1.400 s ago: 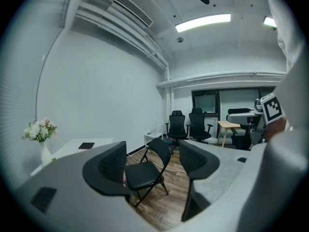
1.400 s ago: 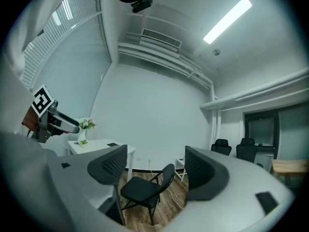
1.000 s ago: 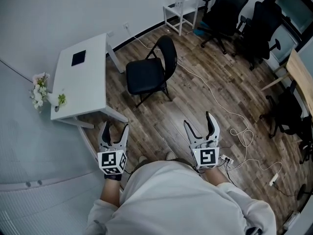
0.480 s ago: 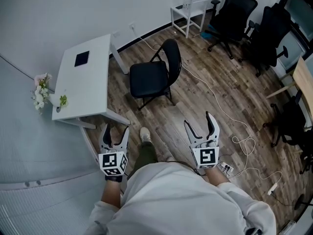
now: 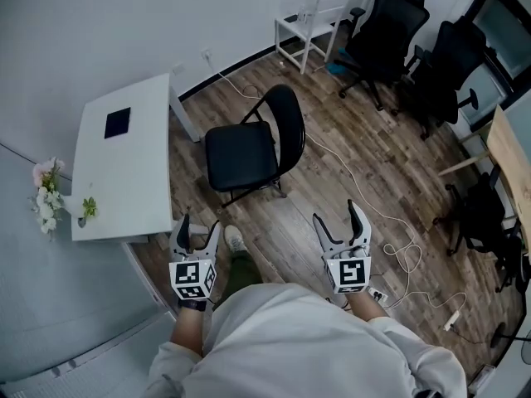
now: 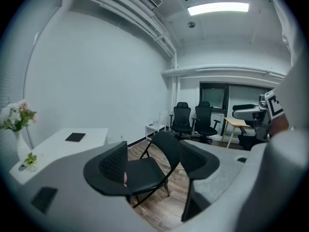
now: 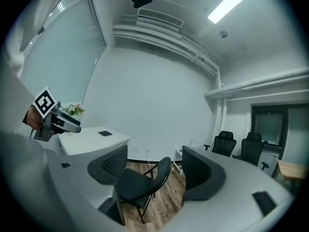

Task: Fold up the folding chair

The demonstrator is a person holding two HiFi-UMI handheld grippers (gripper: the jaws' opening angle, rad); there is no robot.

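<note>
Left gripper [image 5: 195, 231] and right gripper [image 5: 342, 222] (both agape), unfolded folding chair [image 5: 249, 146] ahead

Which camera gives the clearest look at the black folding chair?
The head view: the folding chair stands whole and unfolded beside the white table. Both gripper views frame it between open jaws, which cover parts of it.

I am closing in: the folding chair [image 5: 239, 156] now sits lower in the frame, nearer the left gripper [image 5: 199, 222] and right gripper [image 5: 336, 214]. The white bench [image 5: 133, 172] drifts toward the left edge, and my shoe [image 5: 235, 239] shows between them.
</note>
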